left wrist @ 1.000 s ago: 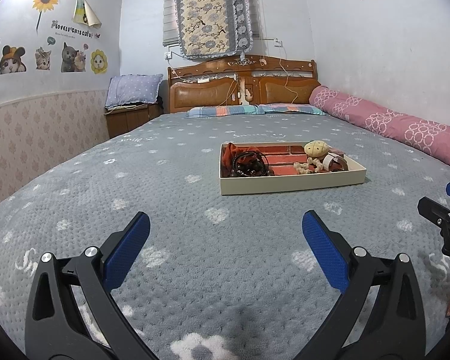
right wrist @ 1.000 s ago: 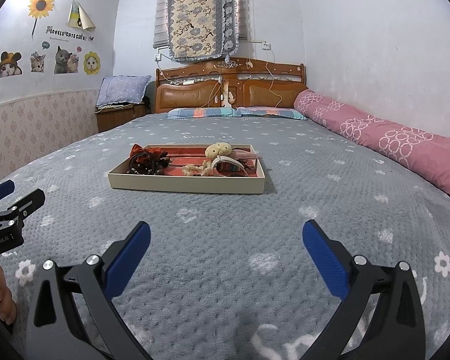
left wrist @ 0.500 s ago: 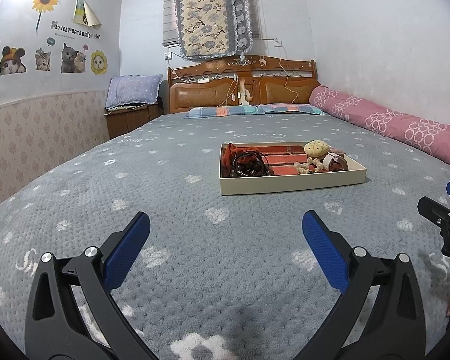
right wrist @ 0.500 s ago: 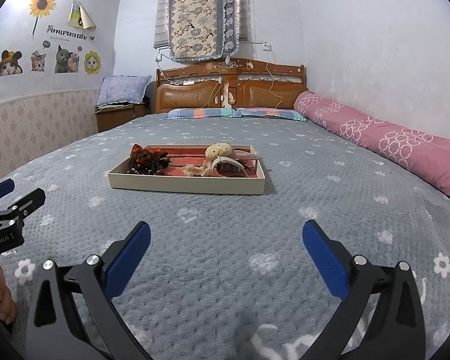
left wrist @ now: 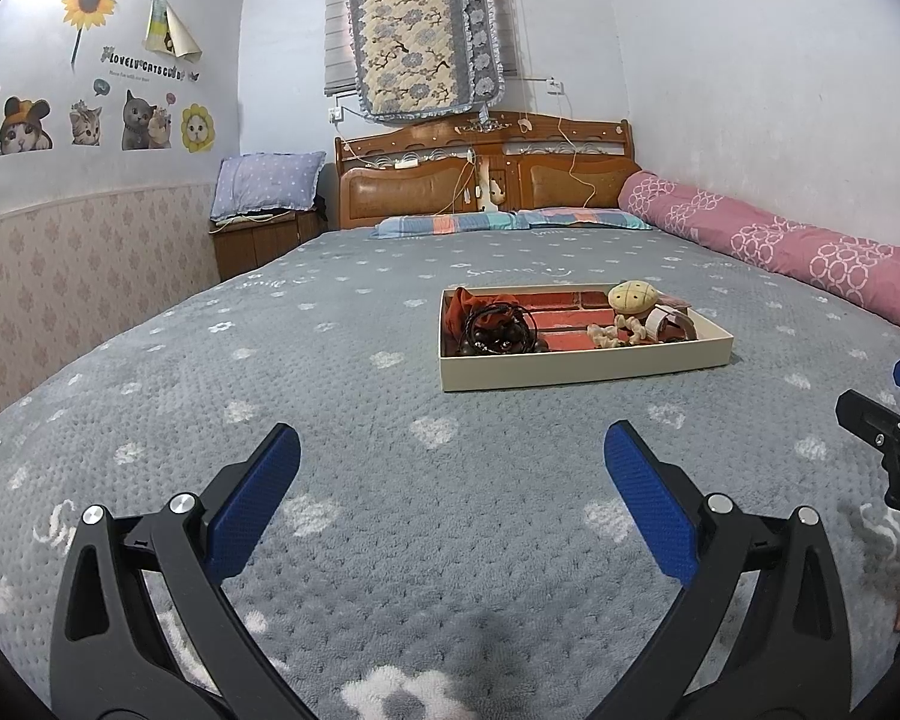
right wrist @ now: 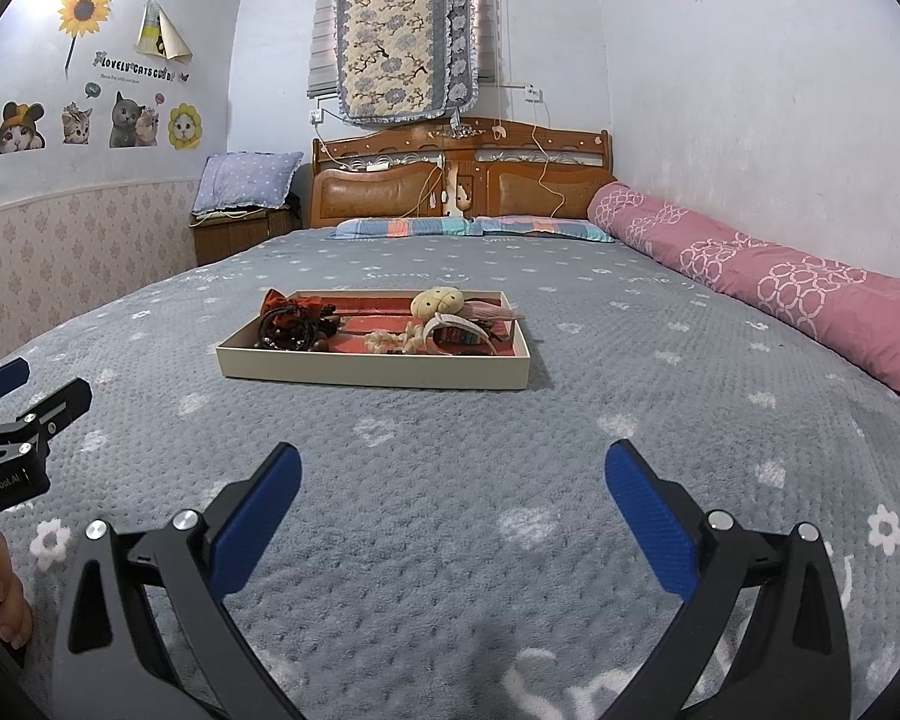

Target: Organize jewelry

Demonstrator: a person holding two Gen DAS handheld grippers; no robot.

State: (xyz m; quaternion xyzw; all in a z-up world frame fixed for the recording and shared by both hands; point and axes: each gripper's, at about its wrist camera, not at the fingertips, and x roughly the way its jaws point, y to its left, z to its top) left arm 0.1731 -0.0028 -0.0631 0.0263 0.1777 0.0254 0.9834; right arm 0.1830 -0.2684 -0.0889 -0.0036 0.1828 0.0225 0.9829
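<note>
One tray [left wrist: 582,367], frame centre, on the bed [left wrist: 330,396]. Left tool [left wrist: 450,456] and right tool [right wrist: 453,459]: both wide, empty. Contents: possibly several bracelets [left wrist: 498,330].

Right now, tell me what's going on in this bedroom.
A person holds the left hand-held gripper and the right hand-held gripper low over the grey flower-patterned bedspread, both open and empty. Ahead sits a shallow cream tray with a red lining holding jumbled jewelry: dark beaded bracelets, a round cream plush ornament and other pieces. Nothing is being touched.
</note>
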